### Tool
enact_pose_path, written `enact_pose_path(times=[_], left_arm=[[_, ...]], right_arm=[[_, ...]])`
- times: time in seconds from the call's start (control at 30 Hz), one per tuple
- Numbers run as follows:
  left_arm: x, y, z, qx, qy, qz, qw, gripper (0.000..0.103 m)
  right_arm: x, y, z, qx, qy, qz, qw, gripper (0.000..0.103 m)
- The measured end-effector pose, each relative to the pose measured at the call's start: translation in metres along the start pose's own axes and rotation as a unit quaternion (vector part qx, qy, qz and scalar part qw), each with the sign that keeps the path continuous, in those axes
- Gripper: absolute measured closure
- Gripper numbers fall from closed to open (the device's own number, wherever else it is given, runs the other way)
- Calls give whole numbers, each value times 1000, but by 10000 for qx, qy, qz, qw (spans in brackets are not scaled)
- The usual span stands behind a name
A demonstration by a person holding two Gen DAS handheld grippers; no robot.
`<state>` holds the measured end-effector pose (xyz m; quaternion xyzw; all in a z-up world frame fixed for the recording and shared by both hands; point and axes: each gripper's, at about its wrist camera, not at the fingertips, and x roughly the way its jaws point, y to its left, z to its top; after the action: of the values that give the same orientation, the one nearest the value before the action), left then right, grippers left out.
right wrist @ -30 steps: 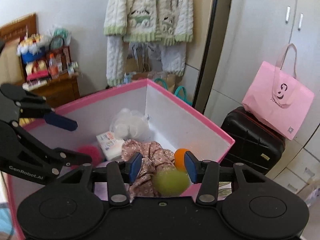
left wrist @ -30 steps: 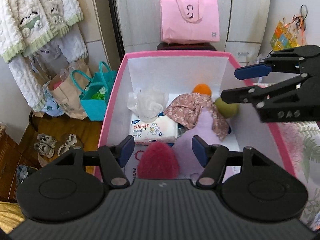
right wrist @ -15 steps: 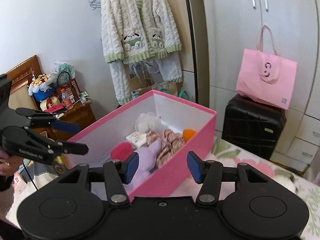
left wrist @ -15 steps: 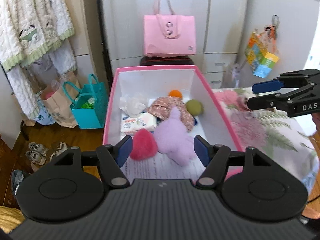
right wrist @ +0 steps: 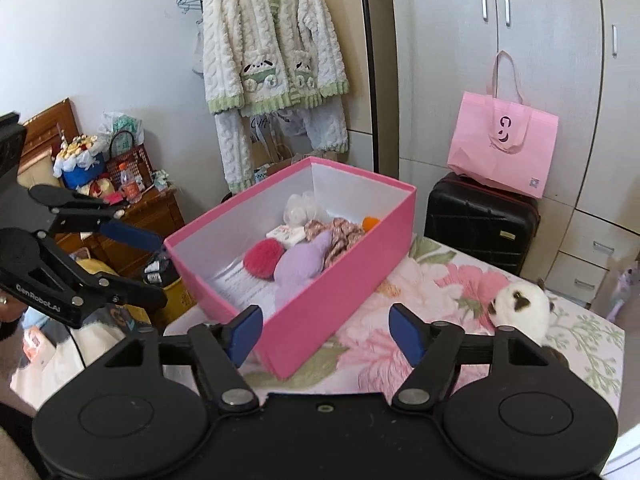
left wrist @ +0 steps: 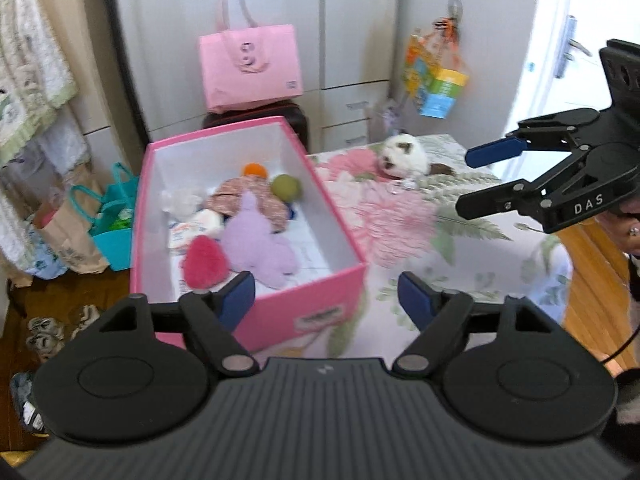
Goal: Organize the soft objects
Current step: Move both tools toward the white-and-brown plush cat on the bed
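A pink box (left wrist: 312,300) stands on a floral cloth (left wrist: 472,248). Inside lie a purple plush (left wrist: 256,240), a red fluffy heart (left wrist: 204,262), a floral fabric piece (left wrist: 240,198), a green ball (left wrist: 286,187), an orange ball (left wrist: 252,170) and a tissue pack (left wrist: 192,228). A white-and-brown plush cat (left wrist: 402,156) lies on the cloth right of the box, also in the right wrist view (right wrist: 520,308). My left gripper (left wrist: 326,296) hovers before the box's near corner, its jaws opening and empty. My right gripper (right wrist: 326,330) hangs by the box's long side, its jaws also opening with nothing between them.
A pink tote bag (left wrist: 250,68) sits on a black suitcase (right wrist: 480,220) behind the box. A teal bag (left wrist: 114,236) and a paper bag (left wrist: 64,240) stand on the floor at left. A knitted cardigan (right wrist: 272,40) hangs on the wall.
Both grippers have drawn back and up out of the box, and their jaws have widened. The plush cat and the floral cloth have come into view.
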<state>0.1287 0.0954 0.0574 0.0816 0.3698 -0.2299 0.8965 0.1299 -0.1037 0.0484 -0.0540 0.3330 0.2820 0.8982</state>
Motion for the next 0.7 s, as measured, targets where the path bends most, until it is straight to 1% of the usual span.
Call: enact_pose_path(times=[0.07,0.13,0.17,0.2,0.23,0.27,0.37,0.43,0.53,0.6,0.7], left_arm=[[-1,-8,-1,42,38,-58,10000,25],[0,-16,-1,112,79,-93,9999,24],[1,-18,0,110,93,-101,9998,22],[2,-21,1,93,99,-111,9998,15],[4,-24,2,73,76,-127,9999,11],[6,-27,3,70,39,-148,9999,9],[16,-39,10,127,12,-183,9998,9],[23,-46,15,147,0,-255,9996,8],[35,-58,23,191,4,-408,9990,8],[42,-66,30,96,-72,-374,9992,8],[53,-78,43,86,-133,-209,9997,8]], right_arm=[[-11,1,-7,-99,-25,-4,9999,24],[-19,-1,-13,-103,-45,-16,9999,18],[-22,-4,-16,-83,-44,-39,9999,18],[-25,-6,-20,-80,-39,-72,9999,18],[-28,-9,-24,-93,-34,-117,9999,17],[-29,-12,-27,-96,-29,-161,9998,16],[-33,-25,-32,-66,3,-299,9995,16],[-33,-36,-35,-39,8,-361,9993,14],[-30,-52,-40,-63,6,-585,9983,14],[-28,-61,-45,-54,-7,-682,9977,14],[-24,-77,-50,-44,-66,-723,9974,14]])
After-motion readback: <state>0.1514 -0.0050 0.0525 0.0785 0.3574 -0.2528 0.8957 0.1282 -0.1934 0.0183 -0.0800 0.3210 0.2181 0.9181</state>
